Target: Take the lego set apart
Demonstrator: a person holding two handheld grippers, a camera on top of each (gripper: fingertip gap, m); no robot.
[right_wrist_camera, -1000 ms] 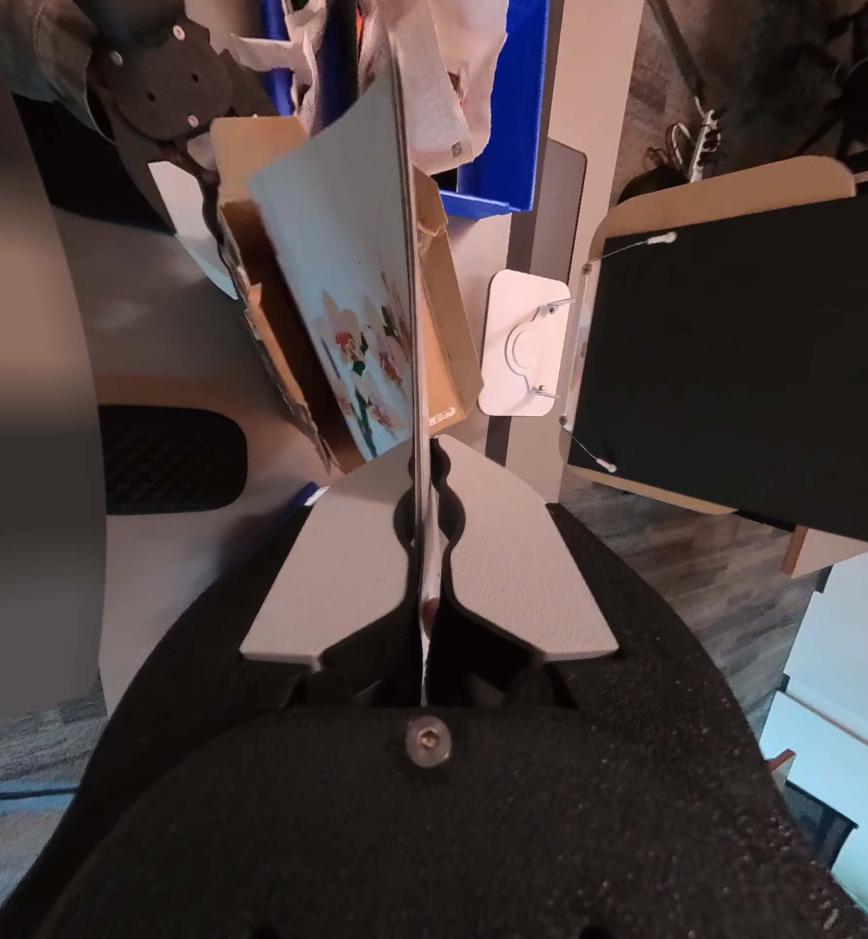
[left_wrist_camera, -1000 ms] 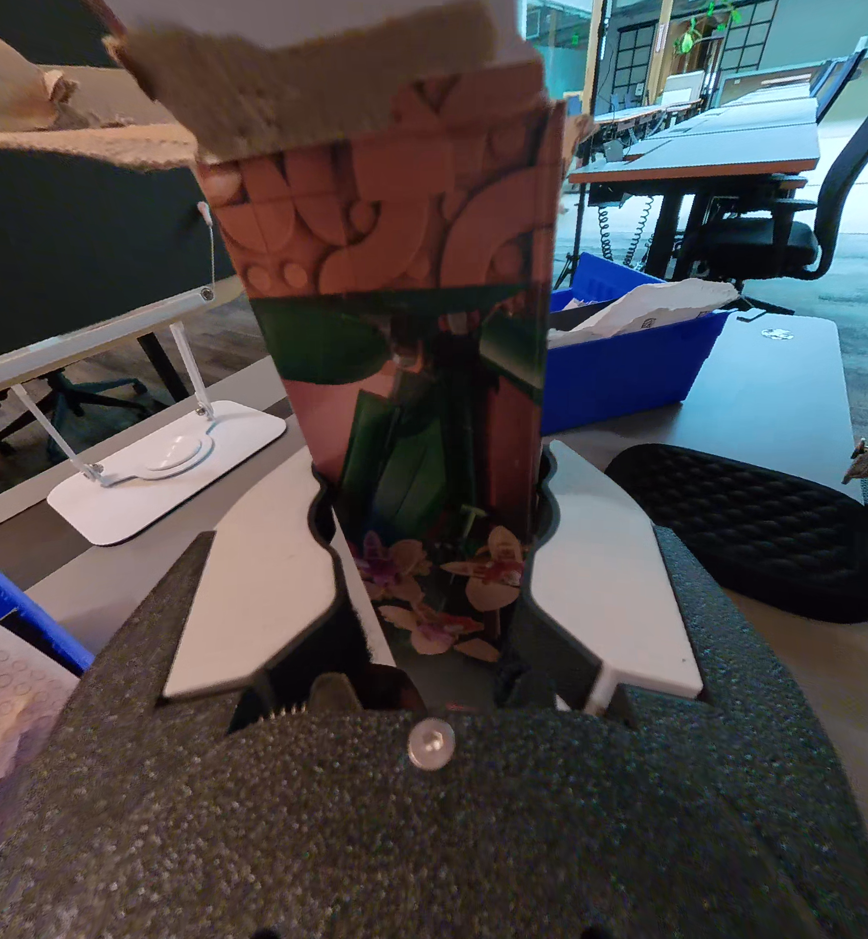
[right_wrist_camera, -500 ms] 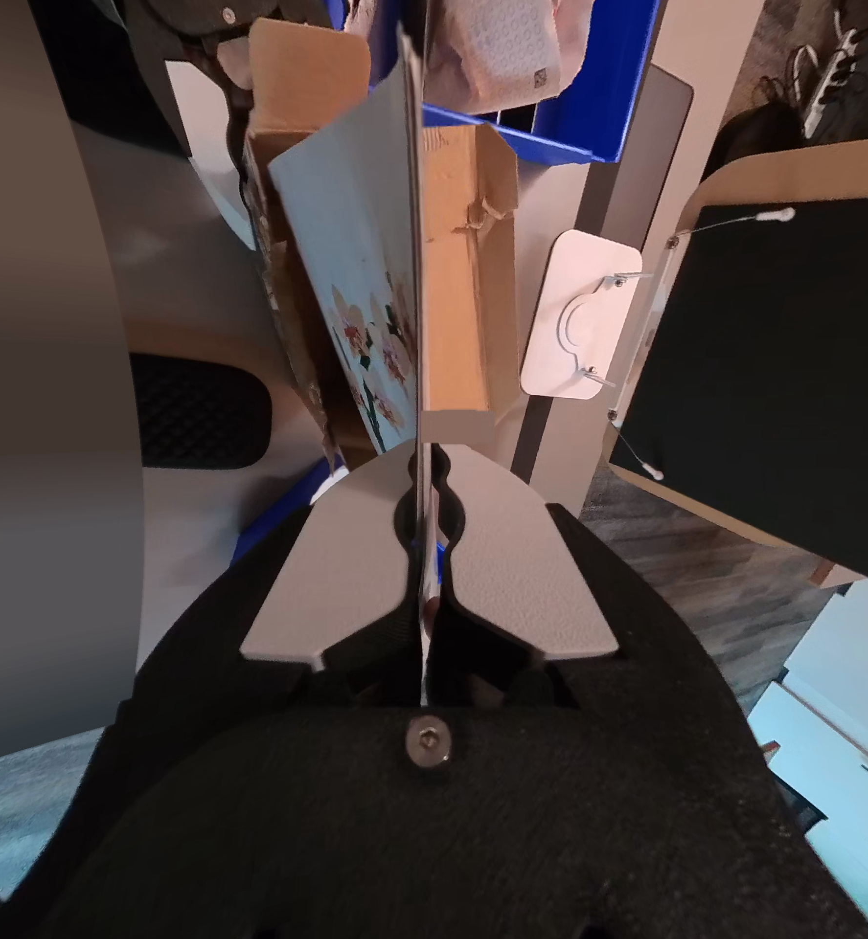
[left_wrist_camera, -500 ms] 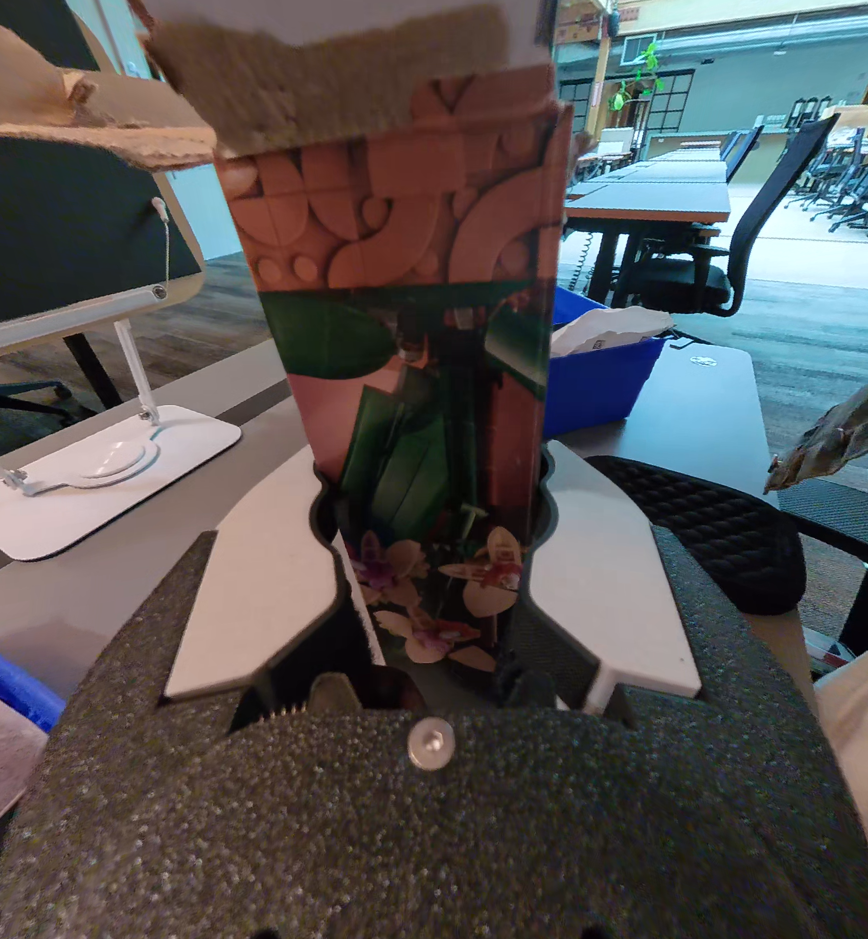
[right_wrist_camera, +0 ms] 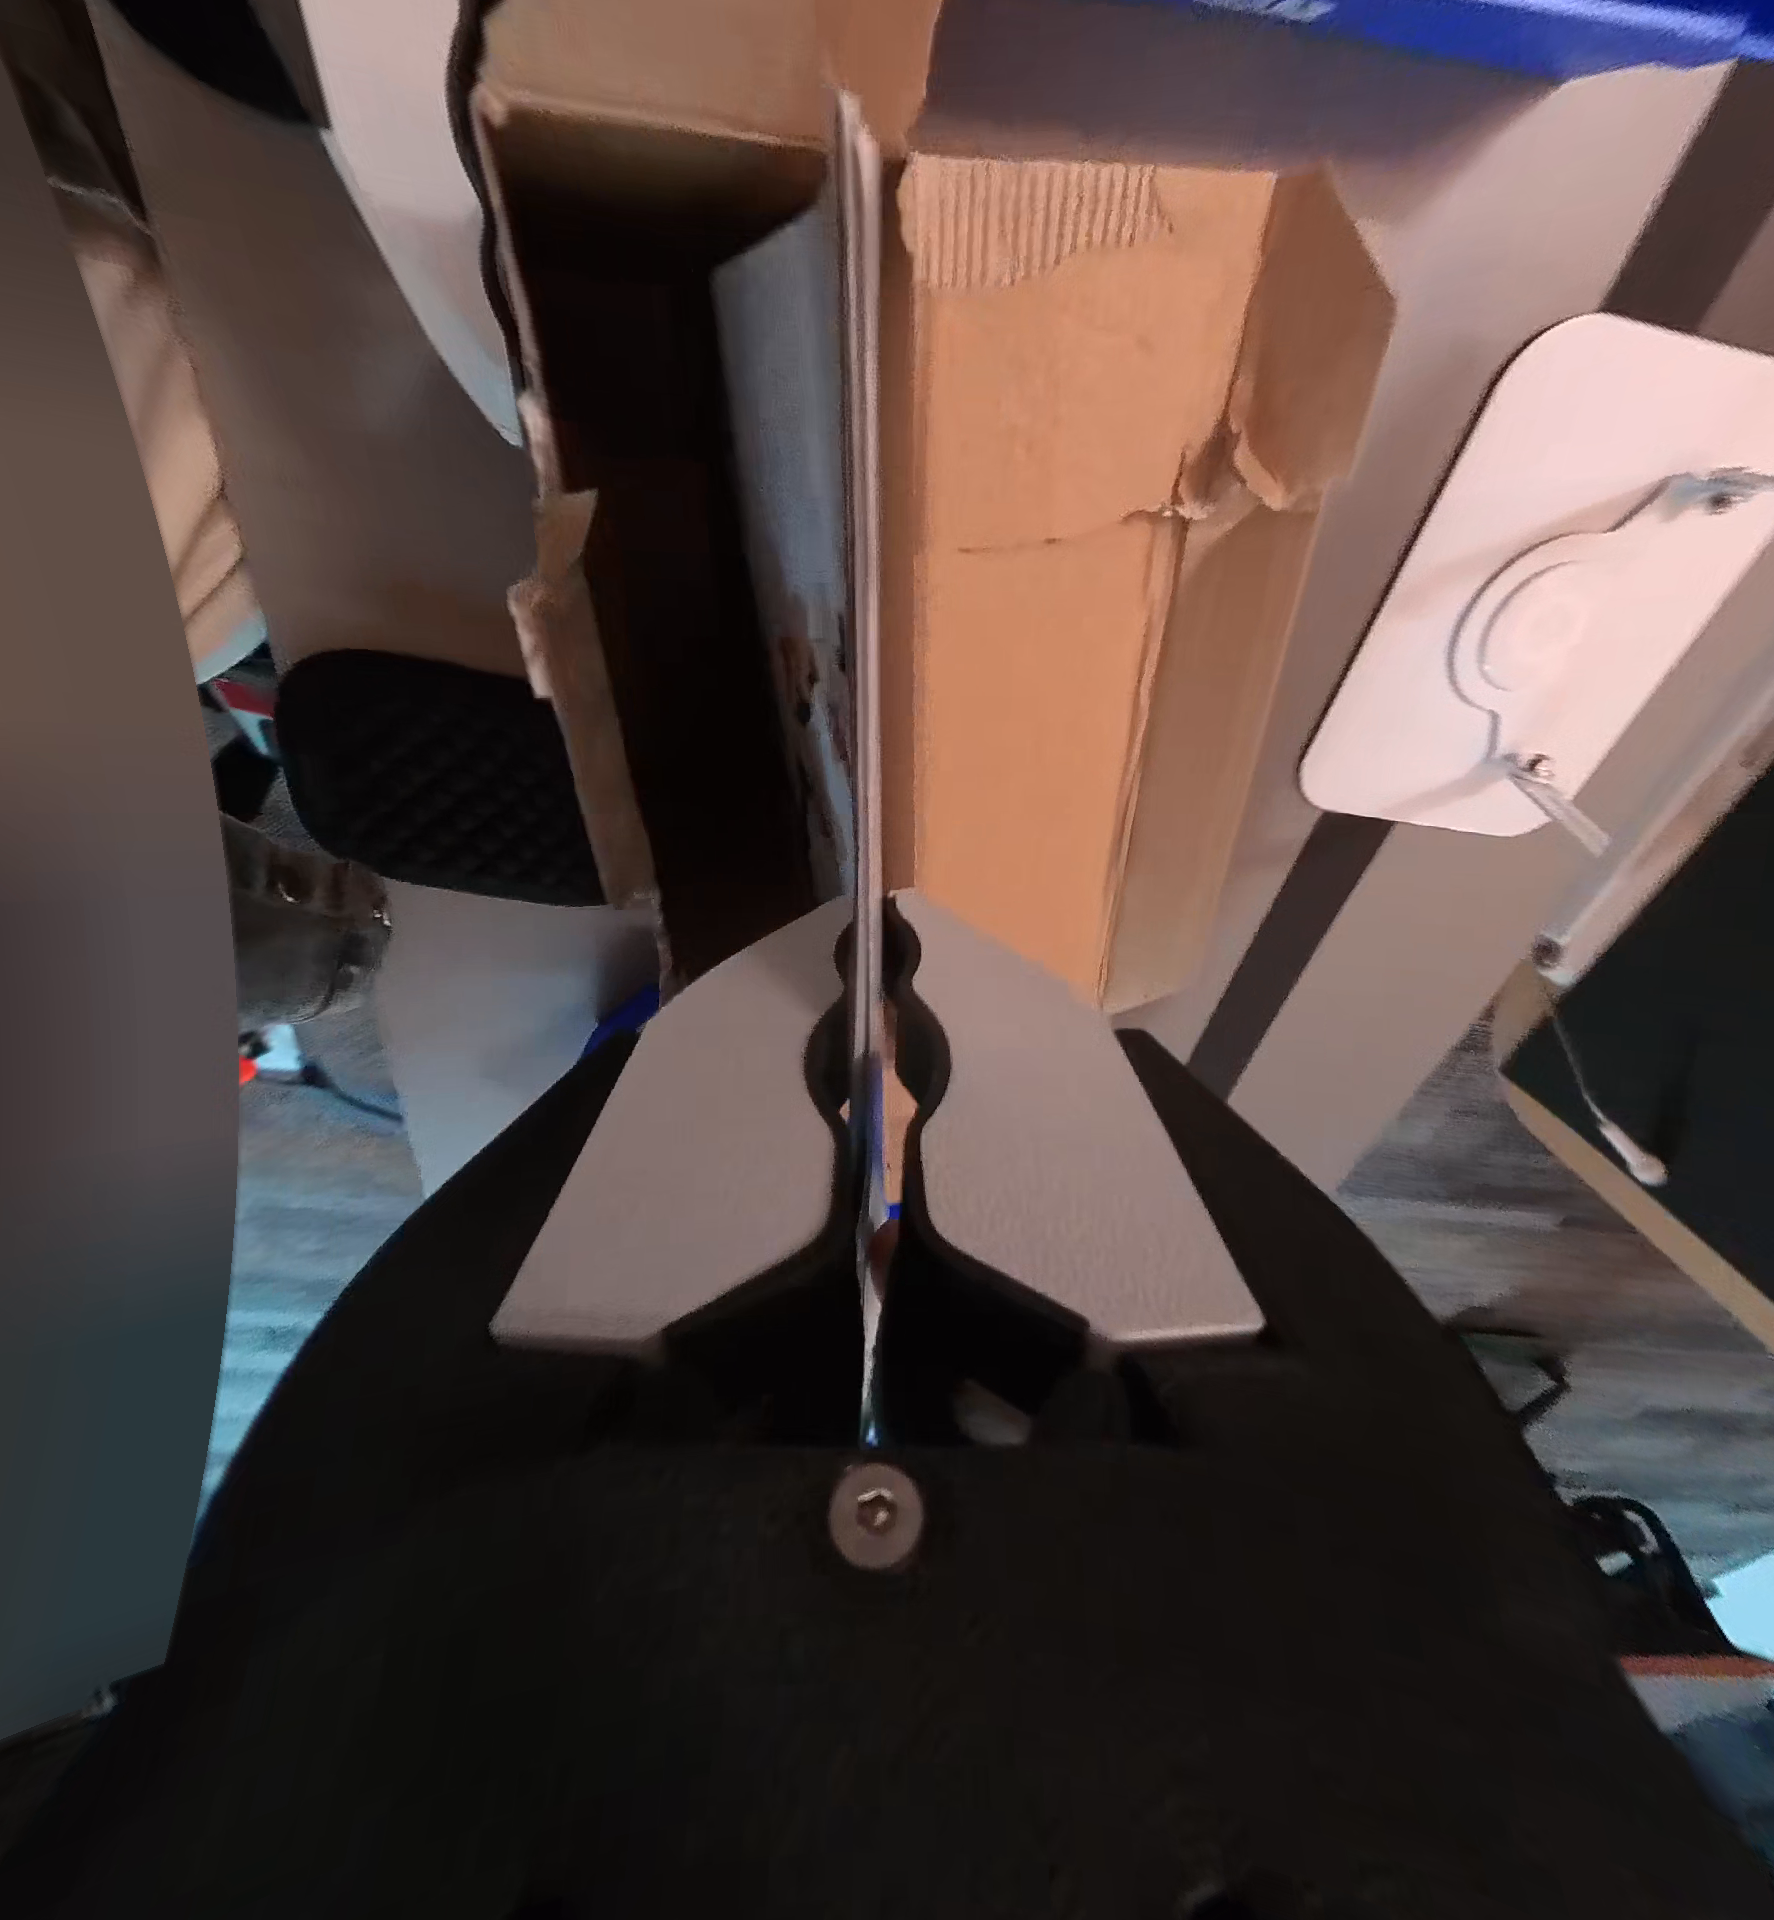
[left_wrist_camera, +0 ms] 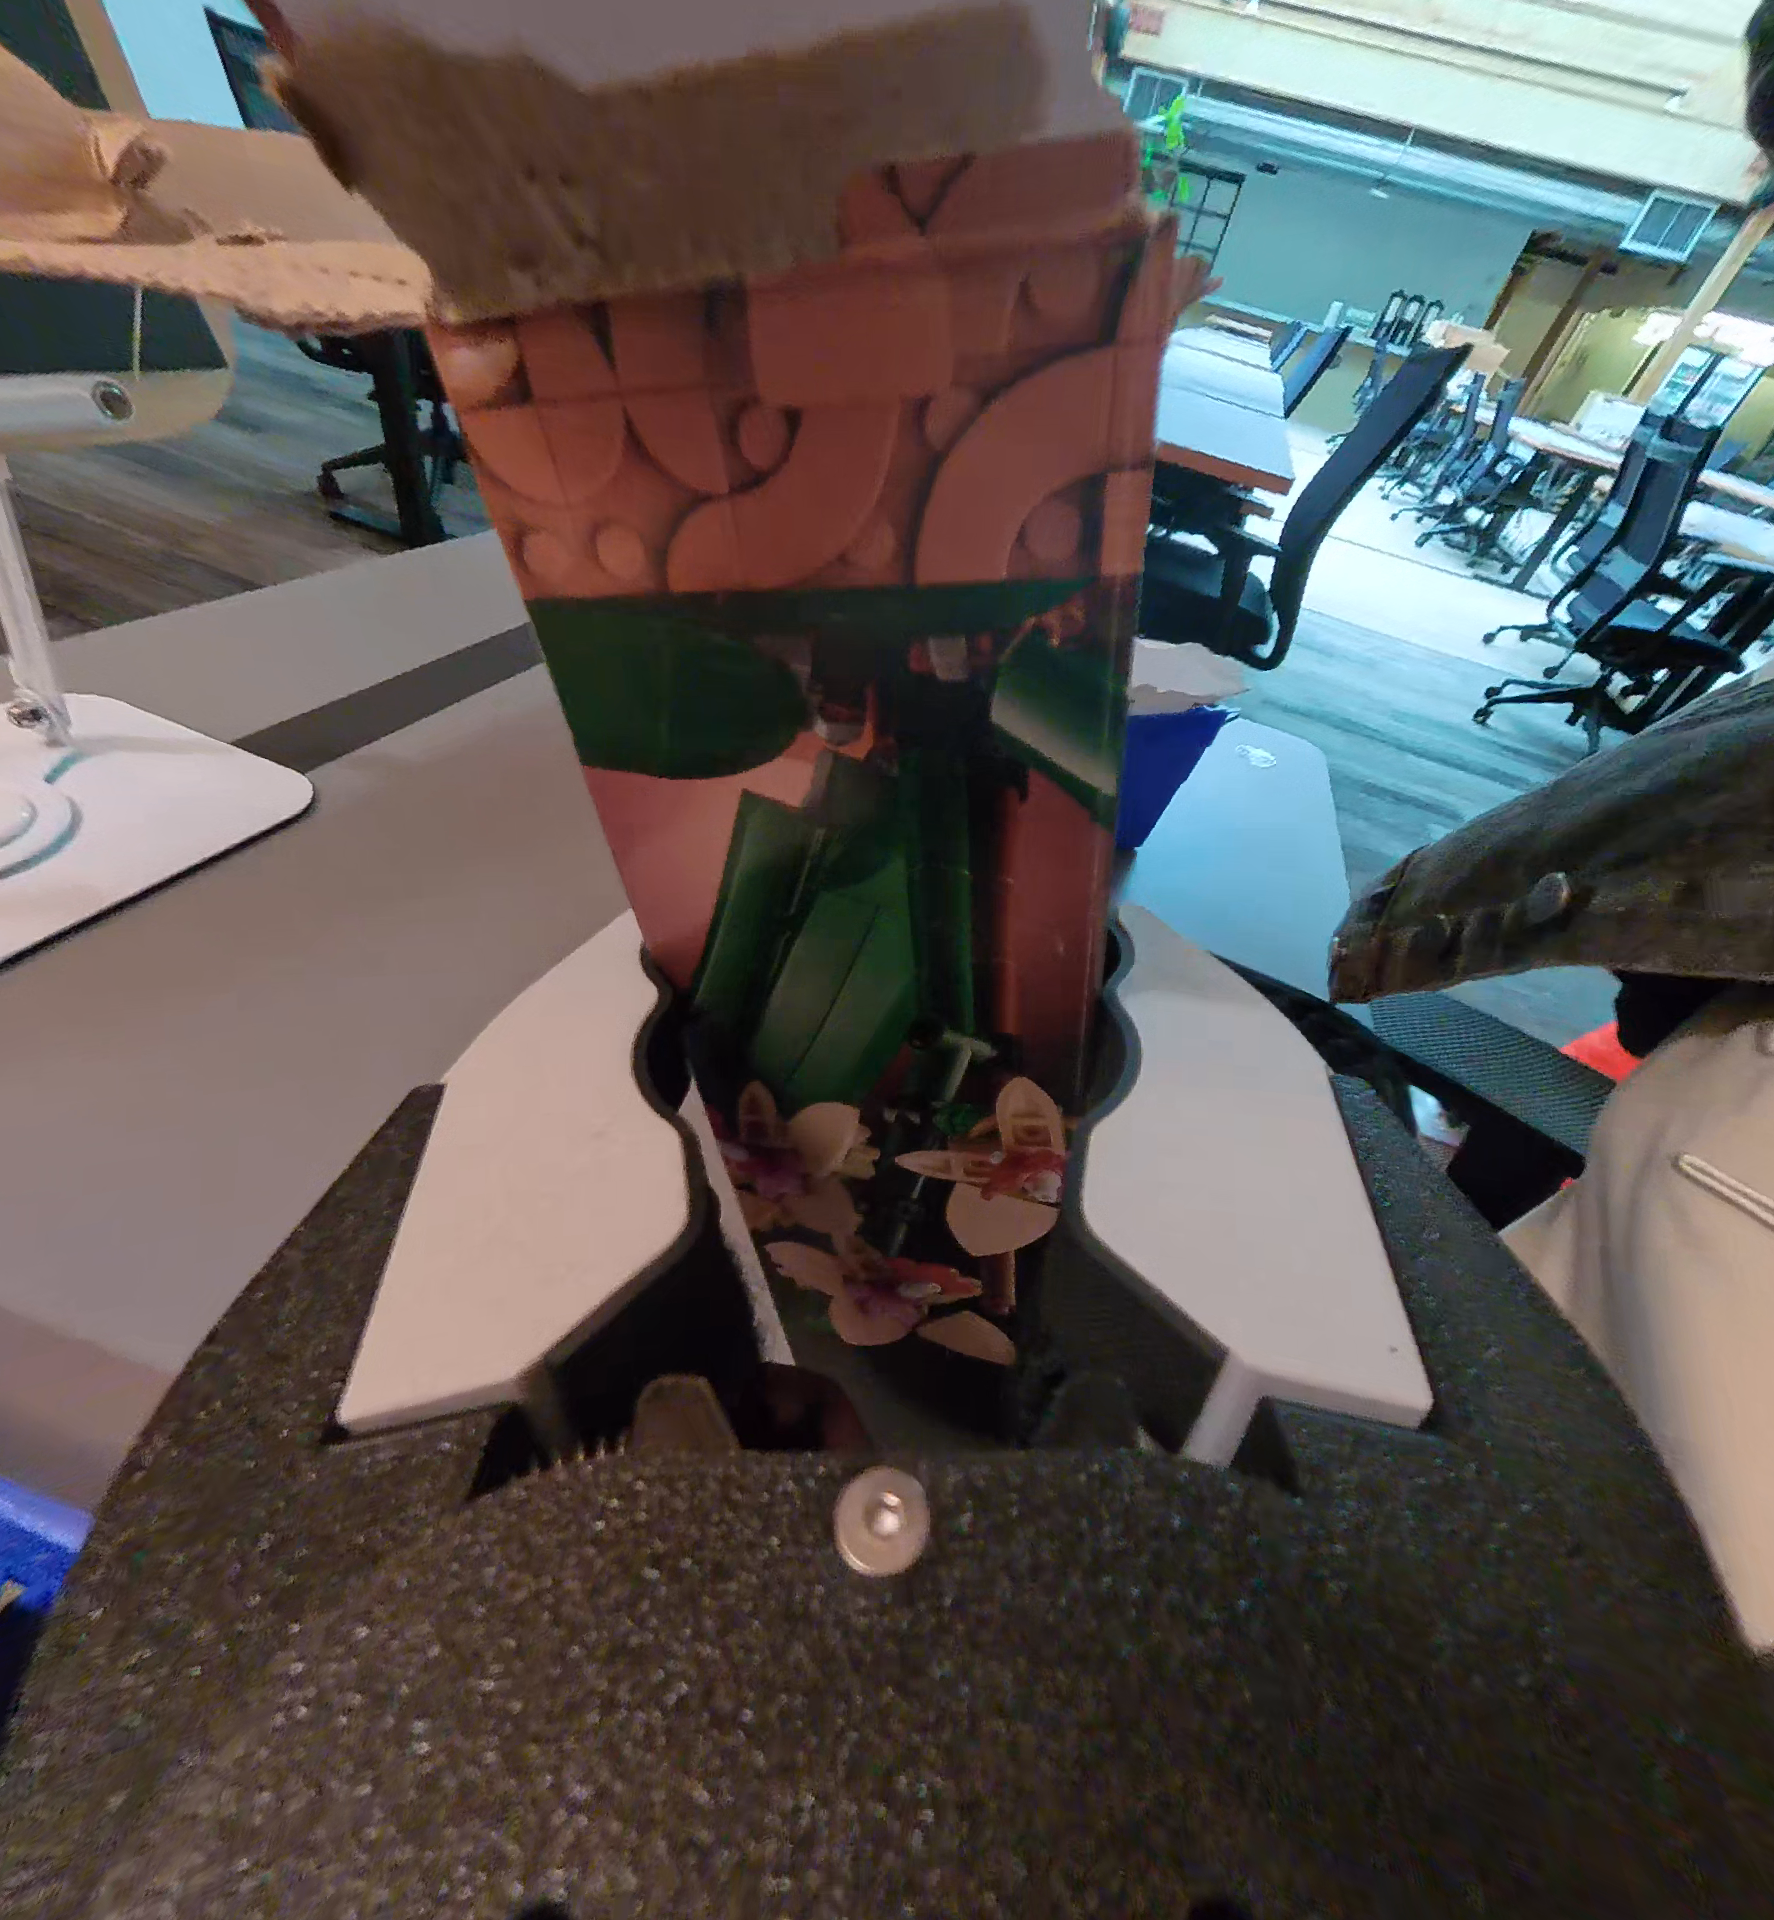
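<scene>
Currently left gripper (left_wrist_camera: 883, 1039) is clamped on the narrow side of the lego box (left_wrist_camera: 821, 623), both white fingers (left_wrist_camera: 540, 1205) pressed against its printed panels, box running straight out ahead of the tool with its torn cardboard top edge at the far end. Box sits centred between the fingers and reaches back nearly to the pivot screw. Grey desk (left_wrist_camera: 239, 987) lies below and to the left of the tool; a white stand base (left_wrist_camera: 83, 821) sits on it further left, a blue bin (left_wrist_camera: 1169, 769) shows just past the box on the right. A person's sleeve (left_wrist_camera: 1610, 852) comes in from the right edge, a row of office chairs (left_wrist_camera: 1631, 540) well beyond it. Right gripper (right_wrist_camera: 872, 966) is pinched tight on a thin instruction booklet (right_wrist_camera: 862, 540), seen edge-on, its fingers (right_wrist_camera: 717, 1132) closed onto the sheet with only the paper between them. Booklet extends forward from the tips, partly inside the open end of the same box (right_wrist_camera: 1070, 623); brown inner cardboard is to the right of the sheet, dark box interior to the left. Cannot tell how deep the booklet goes in. White stand base (right_wrist_camera: 1569, 582) is off to the right of the tool, a black quilted pad (right_wrist_camera: 426, 769) to the left. Motion blur in the right wrist view.
</scene>
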